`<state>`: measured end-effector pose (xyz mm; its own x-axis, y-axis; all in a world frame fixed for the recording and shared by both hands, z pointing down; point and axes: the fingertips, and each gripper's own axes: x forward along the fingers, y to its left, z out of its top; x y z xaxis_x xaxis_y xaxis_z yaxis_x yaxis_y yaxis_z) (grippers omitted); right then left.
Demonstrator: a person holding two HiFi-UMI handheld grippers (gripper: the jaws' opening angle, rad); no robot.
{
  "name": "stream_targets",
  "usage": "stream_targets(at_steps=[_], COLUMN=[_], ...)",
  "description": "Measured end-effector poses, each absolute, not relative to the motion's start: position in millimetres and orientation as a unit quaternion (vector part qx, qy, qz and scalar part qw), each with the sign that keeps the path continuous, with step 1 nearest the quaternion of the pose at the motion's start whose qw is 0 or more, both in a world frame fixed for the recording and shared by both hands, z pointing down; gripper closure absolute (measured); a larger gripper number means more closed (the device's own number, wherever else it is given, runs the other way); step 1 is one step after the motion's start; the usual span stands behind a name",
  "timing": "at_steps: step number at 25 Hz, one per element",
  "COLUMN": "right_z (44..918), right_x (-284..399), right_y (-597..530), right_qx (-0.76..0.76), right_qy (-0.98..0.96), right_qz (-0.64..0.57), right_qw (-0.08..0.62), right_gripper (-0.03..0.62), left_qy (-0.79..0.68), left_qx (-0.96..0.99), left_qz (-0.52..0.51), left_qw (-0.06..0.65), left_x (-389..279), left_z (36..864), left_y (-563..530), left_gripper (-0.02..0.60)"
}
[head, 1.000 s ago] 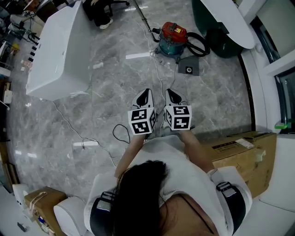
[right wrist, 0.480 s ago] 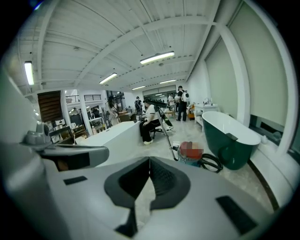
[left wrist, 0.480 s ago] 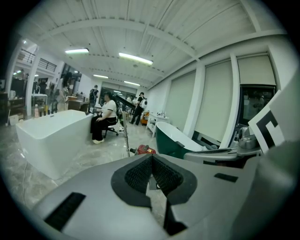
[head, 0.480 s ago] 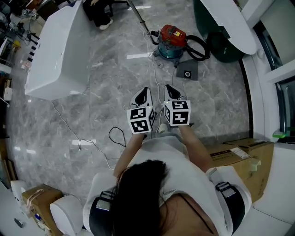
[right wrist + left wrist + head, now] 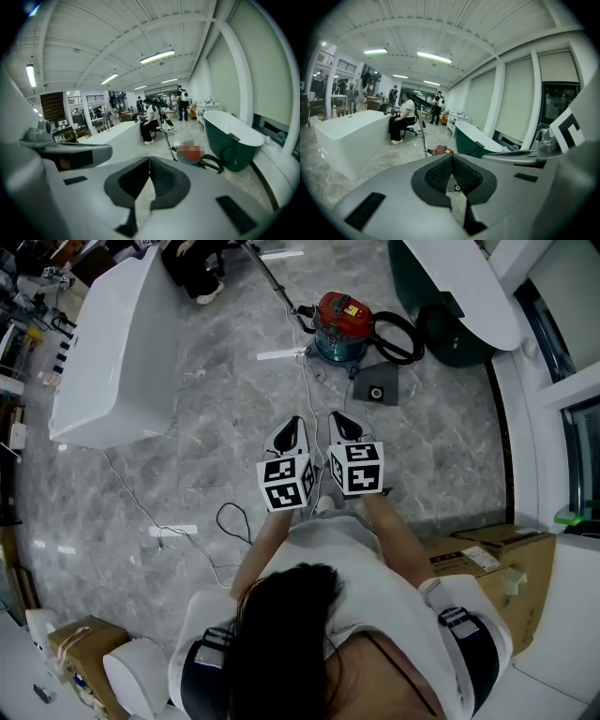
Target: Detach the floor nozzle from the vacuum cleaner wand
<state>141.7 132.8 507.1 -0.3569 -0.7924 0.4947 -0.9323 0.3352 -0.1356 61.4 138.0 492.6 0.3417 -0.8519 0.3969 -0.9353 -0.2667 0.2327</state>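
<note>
Left hand-held gripper (image 5: 292, 425) and right hand-held gripper (image 5: 337, 418) are side by side above the marble floor (image 5: 216, 418), each with its jaws pressed together and nothing between them. The red-topped vacuum cleaner (image 5: 340, 322) stands on the floor well ahead of both, between the white bathtub (image 5: 108, 352) and the green bathtub (image 5: 441, 306), touched by neither. Its wand (image 5: 274, 282) slants away toward a seated person (image 5: 192, 268); the floor nozzle cannot be made out.
</note>
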Motion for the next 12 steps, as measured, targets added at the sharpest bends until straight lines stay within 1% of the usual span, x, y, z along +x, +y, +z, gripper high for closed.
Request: stream_targets(at_steps=[6, 12], right_z=[511, 518], right_x=[167, 174], right_y=[129, 138], right_qx=[0.552, 0.551], right_qy=[-0.792, -0.790], right_qz=[0.207, 0.210], right_qw=[0.160, 0.168], right_gripper=[0.579, 0.579], left_qy=[-0.551, -0.553], left_qx=[0.799, 0.798], left_qz=[0.110, 0.110], left_qw=[0.214, 0.215], left_x=[85, 94], left_z=[498, 498], left_y=[136, 139], left_gripper=[0.577, 0.577])
